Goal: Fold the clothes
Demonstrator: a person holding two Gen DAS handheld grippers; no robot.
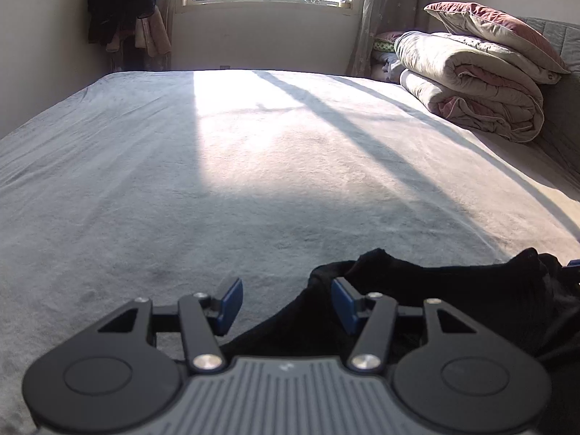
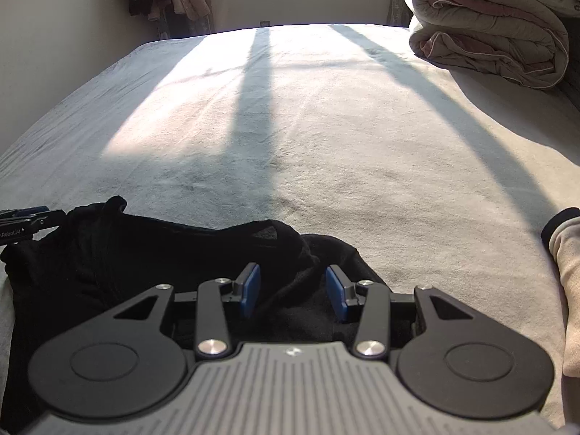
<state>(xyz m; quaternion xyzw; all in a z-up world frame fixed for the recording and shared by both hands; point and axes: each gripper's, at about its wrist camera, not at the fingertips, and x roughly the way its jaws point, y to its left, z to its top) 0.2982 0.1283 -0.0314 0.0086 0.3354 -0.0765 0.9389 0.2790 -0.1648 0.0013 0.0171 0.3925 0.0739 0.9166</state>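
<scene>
The left gripper (image 1: 286,304) has its jaws wide apart; its blue pads (image 1: 232,299) hold nothing, and the right finger touches the edge of the garment (image 1: 453,301). The garment is black, soft and matte, bunched in lumpy folds at the near edge of the bed (image 1: 181,181), which has a grey, fuzzy cover. Its long axis runs left to right, between the two tools. The right gripper (image 2: 293,290) is also wide open, with a fold of the cloth lying loosely between its pads. A puffy folded quilt (image 2: 489,36) lies far right.
</scene>
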